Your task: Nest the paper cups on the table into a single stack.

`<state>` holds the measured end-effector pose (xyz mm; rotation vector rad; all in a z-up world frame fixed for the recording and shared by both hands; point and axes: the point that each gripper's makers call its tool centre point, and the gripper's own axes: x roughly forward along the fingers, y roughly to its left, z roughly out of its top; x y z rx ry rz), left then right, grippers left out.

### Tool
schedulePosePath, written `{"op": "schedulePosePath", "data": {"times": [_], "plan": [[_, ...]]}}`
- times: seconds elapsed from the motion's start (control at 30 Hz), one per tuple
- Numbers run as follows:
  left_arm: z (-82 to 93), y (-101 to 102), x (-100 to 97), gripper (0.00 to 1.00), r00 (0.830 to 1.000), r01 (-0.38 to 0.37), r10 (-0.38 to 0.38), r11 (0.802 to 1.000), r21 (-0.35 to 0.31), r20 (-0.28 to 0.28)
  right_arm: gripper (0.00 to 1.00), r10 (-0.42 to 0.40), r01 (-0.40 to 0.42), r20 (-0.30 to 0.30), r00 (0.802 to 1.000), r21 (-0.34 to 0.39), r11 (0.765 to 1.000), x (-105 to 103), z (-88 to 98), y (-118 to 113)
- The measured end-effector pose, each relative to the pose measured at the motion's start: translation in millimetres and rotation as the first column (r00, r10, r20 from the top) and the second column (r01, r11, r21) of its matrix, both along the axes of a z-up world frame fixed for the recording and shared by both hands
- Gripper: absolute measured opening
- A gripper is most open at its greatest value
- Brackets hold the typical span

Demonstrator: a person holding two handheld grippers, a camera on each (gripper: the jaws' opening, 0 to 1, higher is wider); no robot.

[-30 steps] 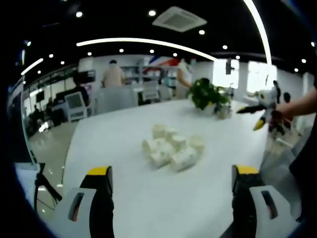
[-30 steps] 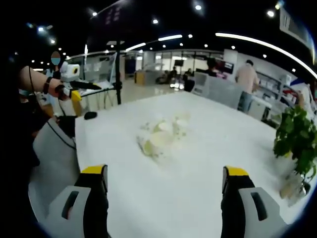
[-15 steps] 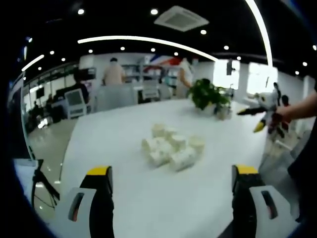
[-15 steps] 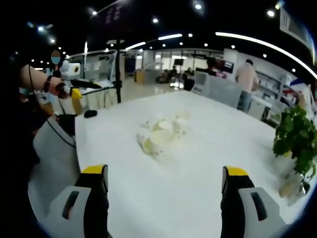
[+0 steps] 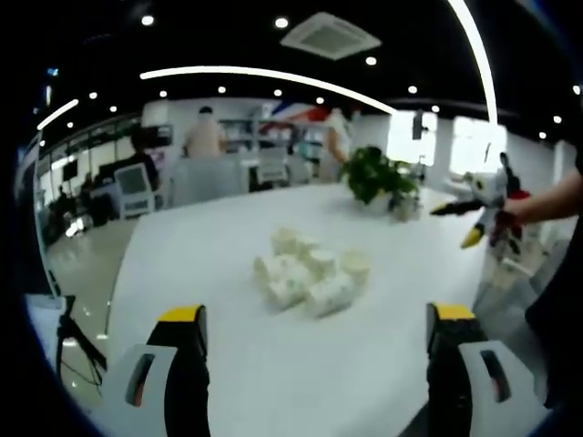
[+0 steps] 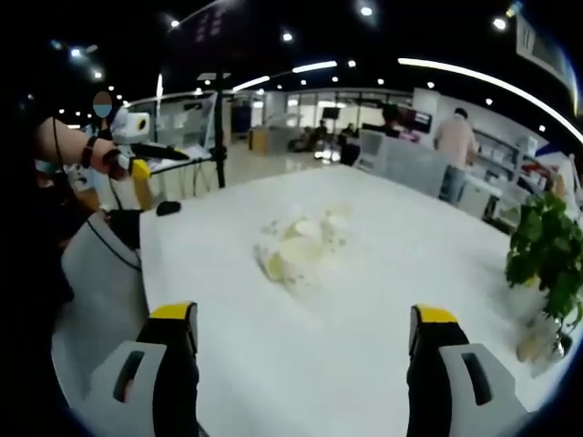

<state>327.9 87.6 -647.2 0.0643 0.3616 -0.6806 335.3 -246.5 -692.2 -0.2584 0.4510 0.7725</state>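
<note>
Item: loose paper cups clustered mid-desk, unstacked; my left hand-held gripper and right hand-held gripper hover back, jaws apart, empty; next, I judge, reach for one cup.

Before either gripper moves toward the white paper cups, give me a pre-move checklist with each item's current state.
1. Left gripper open, nothing between its jaws: ok.
2. Right gripper open, nothing between its jaws: ok.
3. White paper cups clustered mid-way across the white table, ahead of both grippers: ok.
4. Cups ready to nest: not ok; several lie on their sides, none stacked yet.
5. Bare table between grippers and cups: ok.
6. Potted green plant stands apart from the cups: ok.
</note>
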Motion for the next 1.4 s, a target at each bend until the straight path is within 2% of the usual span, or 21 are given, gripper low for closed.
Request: {"op": "schedulePosePath", "data": {"times": [0.73, 0.83, 0.9, 0.93, 1.4], "plan": [[-12.3, 4, -2.2, 0.99, 1.000, 0.000, 0.001, 1.000, 0.021, -0.031, 0.95, 0.003, -0.003, -0.016, 1.000, -0.002, 1.000, 0, -4.7, 2], [-13.4, 3, -3.0, 0.99, 1.000, 0.000, 0.000, 1.000, 0.014, -0.031, 0.95, 0.008, -0.008, -0.015, 1.000, 0.003, 1.000, 1, -4.5, 3], [-13.1, 2, -3.5, 0.99, 0.999, -0.005, 0.005, 1.000, -0.013, -0.048, 0.95, 0.013, -0.014, -0.014, 1.000, -0.002, 1.000, 2, -5.2, 5], [-11.5, 2, -2.0, 0.99, 0.999, -0.008, 0.008, 1.000, -0.013, -0.035, 0.95, 0.016, -0.017, -0.015, 1.000, -0.008, 1.000, 2, -5.4, 5], [-20.6, 4, -2.0, 0.99, 0.999, -0.003, 0.003, 1.000, 0.007, -0.051, 0.95, 0.031, -0.031, 0.015, 0.999, -0.007, 0.999, 20, 7.6, 11]]}}
